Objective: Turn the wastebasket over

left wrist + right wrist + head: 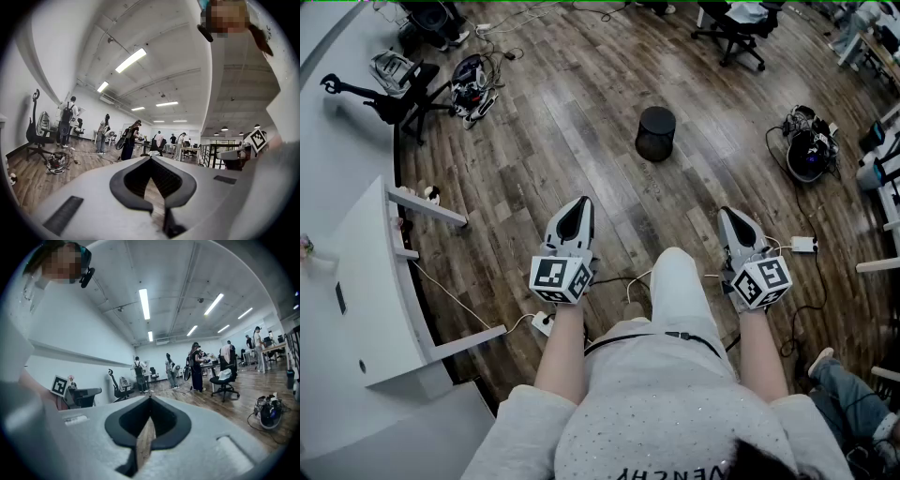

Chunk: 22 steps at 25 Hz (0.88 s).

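Note:
A black mesh wastebasket [656, 133] stands on the wood floor ahead of me, its closed flat end up, well beyond both grippers. My left gripper [577, 208] is held level at the lower middle-left, jaws shut with nothing between them. My right gripper [733, 217] is held at the lower middle-right, also shut and empty. In the left gripper view the left gripper [151, 159] shows tips meeting; in the right gripper view the right gripper [150, 399] does too. The wastebasket does not show in either gripper view.
A white desk [366, 281] stands at the left. Office chairs [394, 101] and a cable pile [473, 84] lie far left. Another chair [733, 28] is at the back, a helmet-like device [811, 150] at the right, a power strip [544, 323] by my feet. People stand far off.

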### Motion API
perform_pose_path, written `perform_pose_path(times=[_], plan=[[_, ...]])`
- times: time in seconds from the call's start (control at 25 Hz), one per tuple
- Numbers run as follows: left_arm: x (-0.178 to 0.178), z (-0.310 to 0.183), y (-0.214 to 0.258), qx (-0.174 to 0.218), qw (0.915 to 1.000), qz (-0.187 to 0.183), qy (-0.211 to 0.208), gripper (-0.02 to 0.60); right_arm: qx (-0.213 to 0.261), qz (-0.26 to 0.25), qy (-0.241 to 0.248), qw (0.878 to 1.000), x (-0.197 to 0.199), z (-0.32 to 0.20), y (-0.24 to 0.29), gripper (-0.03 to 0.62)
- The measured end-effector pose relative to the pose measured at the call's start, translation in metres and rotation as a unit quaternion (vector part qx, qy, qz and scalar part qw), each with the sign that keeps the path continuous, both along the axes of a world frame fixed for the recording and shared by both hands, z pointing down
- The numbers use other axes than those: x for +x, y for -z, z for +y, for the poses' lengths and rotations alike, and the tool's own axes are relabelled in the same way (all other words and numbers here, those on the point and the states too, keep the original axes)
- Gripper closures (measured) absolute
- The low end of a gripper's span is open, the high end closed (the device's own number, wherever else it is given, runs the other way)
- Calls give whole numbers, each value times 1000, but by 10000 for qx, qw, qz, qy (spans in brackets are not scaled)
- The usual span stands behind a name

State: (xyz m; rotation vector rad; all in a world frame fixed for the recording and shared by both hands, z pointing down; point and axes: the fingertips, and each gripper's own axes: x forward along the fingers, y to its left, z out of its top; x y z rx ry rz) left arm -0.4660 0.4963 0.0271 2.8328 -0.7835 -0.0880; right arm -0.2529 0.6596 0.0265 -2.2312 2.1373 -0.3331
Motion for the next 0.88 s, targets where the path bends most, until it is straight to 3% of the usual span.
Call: perform_pose_path(times=[0.48, 0.88], plan=[[62, -36, -18, -98, 9997, -187, -97, 583, -208, 193, 180, 9994, 39, -55, -27, 597], [156, -115, -50, -599, 9980, -215, -34, 583, -487, 9, 471, 9977, 119, -129, -56, 597]])
